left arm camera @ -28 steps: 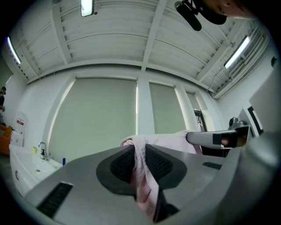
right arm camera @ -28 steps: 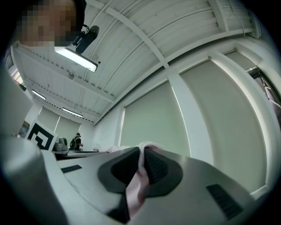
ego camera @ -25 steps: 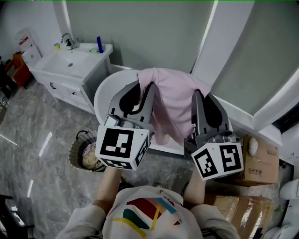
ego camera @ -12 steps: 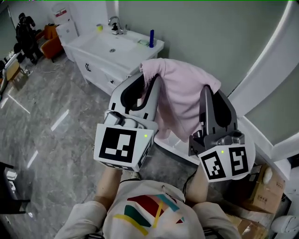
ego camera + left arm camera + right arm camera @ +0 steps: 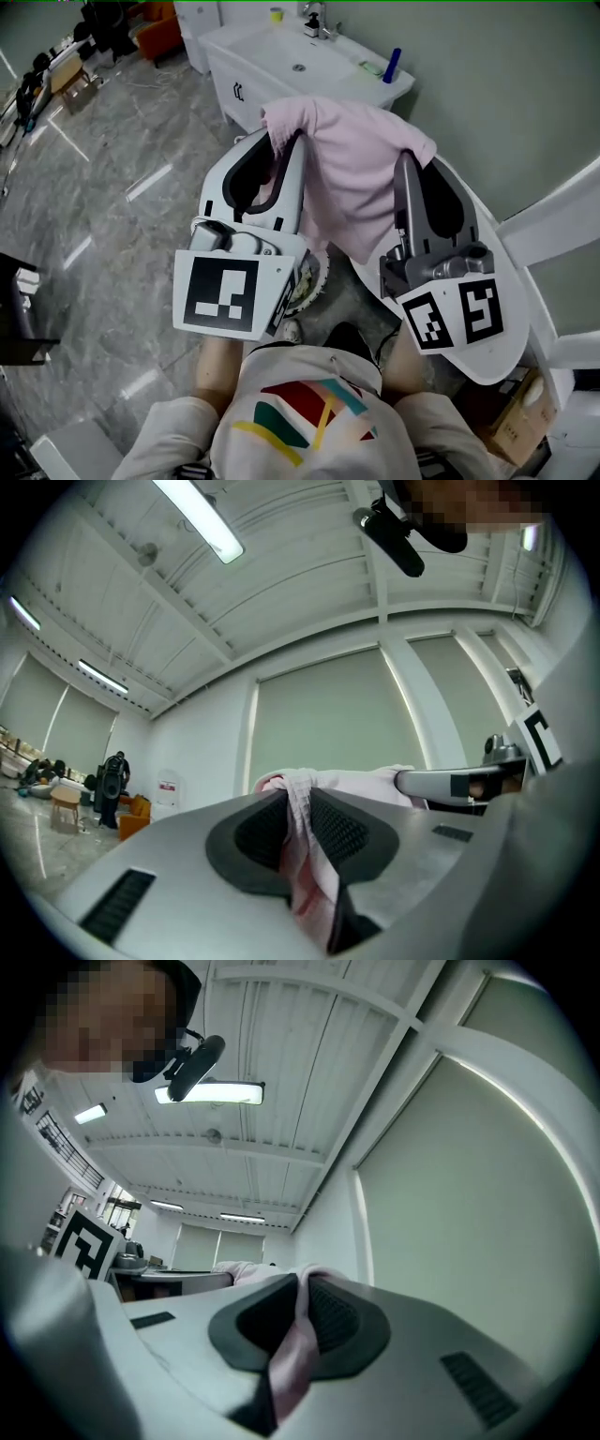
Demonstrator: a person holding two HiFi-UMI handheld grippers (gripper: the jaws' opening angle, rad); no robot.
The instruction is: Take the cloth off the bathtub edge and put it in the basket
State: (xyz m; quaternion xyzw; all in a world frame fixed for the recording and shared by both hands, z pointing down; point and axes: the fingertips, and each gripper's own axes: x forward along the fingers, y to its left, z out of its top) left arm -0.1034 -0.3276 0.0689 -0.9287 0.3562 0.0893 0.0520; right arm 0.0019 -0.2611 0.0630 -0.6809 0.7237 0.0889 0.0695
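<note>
Standing off to one side, I see the person hold the pink cloth [image 5: 352, 178] up in the air between both tools, clear of the white bathtub [image 5: 511, 337] that curves away below and to the right. The left gripper [image 5: 281, 145] is clenched on a thick, bunched fold of one top corner, the fabric wedged between the dark pads. The right gripper [image 5: 405, 161] is clamped on the other corner, where only a thin edge of cloth runs through the jaws. Between them the cloth sags in a loose sheet, its lower hem hanging down toward the person's chest. The basket [image 5: 312, 272] sits on the marble floor [image 5: 103, 216] almost straight beneath the left gripper, and only a sliver of its woven rim shows past that gripper's marker cube. That, to my eye, is the main hazard: the drop would be aimed at a target the person can barely see, so the cloth could land half over the rim or slide onto the floor. The slim pinch on the right looks the weaker hold, and a tug could pull that corner free. If one gripper lets go well ahead of the other, the cloth would swing sideways and could miss. A wide, flat sheet may also drape across the opening instead of dropping in, unless the two corners are brought together first.
</note>
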